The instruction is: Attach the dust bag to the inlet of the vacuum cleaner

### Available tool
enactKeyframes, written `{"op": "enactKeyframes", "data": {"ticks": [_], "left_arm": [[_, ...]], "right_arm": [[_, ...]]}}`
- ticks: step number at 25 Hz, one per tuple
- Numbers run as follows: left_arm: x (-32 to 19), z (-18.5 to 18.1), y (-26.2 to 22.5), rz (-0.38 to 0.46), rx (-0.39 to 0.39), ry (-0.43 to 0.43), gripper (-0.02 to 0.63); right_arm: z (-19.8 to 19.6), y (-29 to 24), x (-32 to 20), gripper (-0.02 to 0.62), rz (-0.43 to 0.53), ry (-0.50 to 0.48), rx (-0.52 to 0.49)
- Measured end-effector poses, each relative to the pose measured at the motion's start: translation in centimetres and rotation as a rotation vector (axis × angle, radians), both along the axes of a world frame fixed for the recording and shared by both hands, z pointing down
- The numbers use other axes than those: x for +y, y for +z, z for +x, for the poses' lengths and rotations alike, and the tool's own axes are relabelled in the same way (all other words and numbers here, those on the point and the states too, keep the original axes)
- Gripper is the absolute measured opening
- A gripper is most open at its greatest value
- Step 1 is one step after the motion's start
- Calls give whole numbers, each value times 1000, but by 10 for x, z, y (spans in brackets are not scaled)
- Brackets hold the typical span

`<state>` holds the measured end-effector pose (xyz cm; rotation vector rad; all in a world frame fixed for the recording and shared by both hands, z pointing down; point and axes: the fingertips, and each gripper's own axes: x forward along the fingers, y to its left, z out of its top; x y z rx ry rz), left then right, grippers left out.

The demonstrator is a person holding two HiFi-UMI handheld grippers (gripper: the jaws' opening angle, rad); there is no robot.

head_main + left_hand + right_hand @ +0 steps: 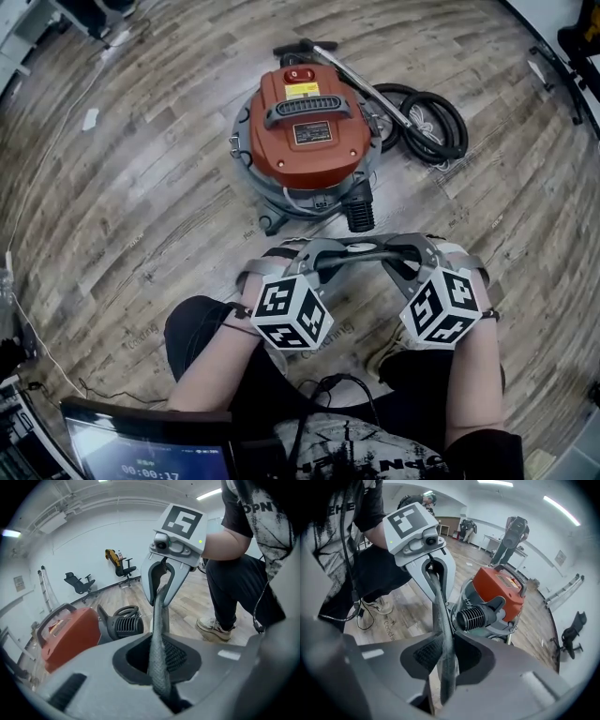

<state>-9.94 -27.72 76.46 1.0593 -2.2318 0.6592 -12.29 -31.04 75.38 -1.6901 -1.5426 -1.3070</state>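
The left hand-held gripper (157,660) is being pressed narrowly shut on one end of a thin grey fabric dust bag (159,616), which is seen edge-on as a strip. The other end is being clamped between the nearly closed jaws of the right hand-held gripper (443,660). The bag is being held stretched between the two, above the wood-plank floor (141,187) and near the black ribbed inlet (361,214) of the red-lidded grey drum vacuum cleaner (309,122). A coiled black hose (431,117) is lying beside the vacuum cleaner.
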Motion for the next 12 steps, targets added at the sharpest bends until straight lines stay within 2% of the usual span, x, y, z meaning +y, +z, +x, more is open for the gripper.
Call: {"op": "enactKeyframes", "data": {"ticks": [8, 12], "left_arm": [[-3, 2, 3, 36, -4, -2, 31], [2, -1, 2, 26, -2, -8, 32]], "right_arm": [[3, 12, -5, 72, 47, -53, 1], [-2, 10, 0, 34, 32, -66, -27]]}}
